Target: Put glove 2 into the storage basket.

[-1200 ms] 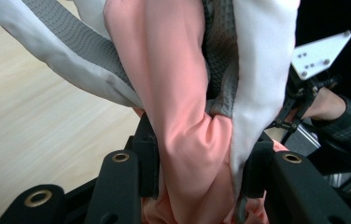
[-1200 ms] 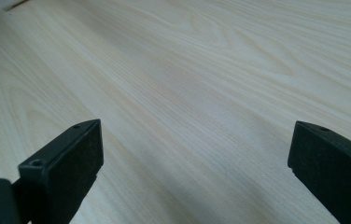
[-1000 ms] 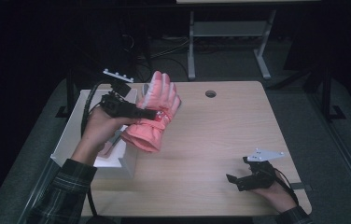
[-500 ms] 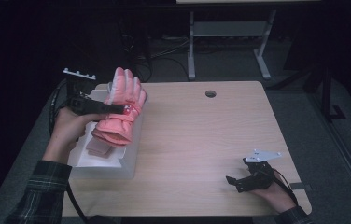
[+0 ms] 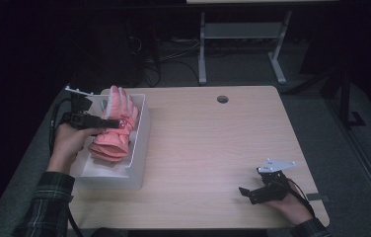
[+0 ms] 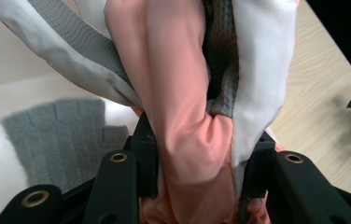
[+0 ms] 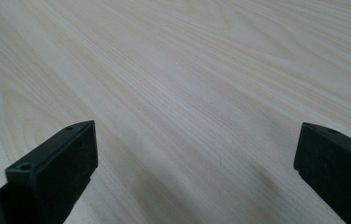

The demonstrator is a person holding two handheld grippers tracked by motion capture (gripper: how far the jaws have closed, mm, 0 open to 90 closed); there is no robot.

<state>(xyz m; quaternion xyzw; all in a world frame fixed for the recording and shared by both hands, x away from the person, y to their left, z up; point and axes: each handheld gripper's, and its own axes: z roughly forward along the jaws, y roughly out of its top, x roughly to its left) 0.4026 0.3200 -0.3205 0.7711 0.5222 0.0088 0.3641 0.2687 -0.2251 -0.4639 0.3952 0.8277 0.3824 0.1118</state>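
Two grippers: left gripper [image 5: 105,122] pinches pink glove [image 5: 117,129] over white bin [image 5: 139,148], apparently above it; right gripper [image 5: 246,193] spread on table [image 5: 208,143].

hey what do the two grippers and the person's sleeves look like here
Both grippers are black. The left gripper trails a black cable and has brass-ringed holes by its blocky fingers. The right gripper carries a grey three-cornered plate on top, and its fingers are flat black blocks. The sleeves are dark plaid.
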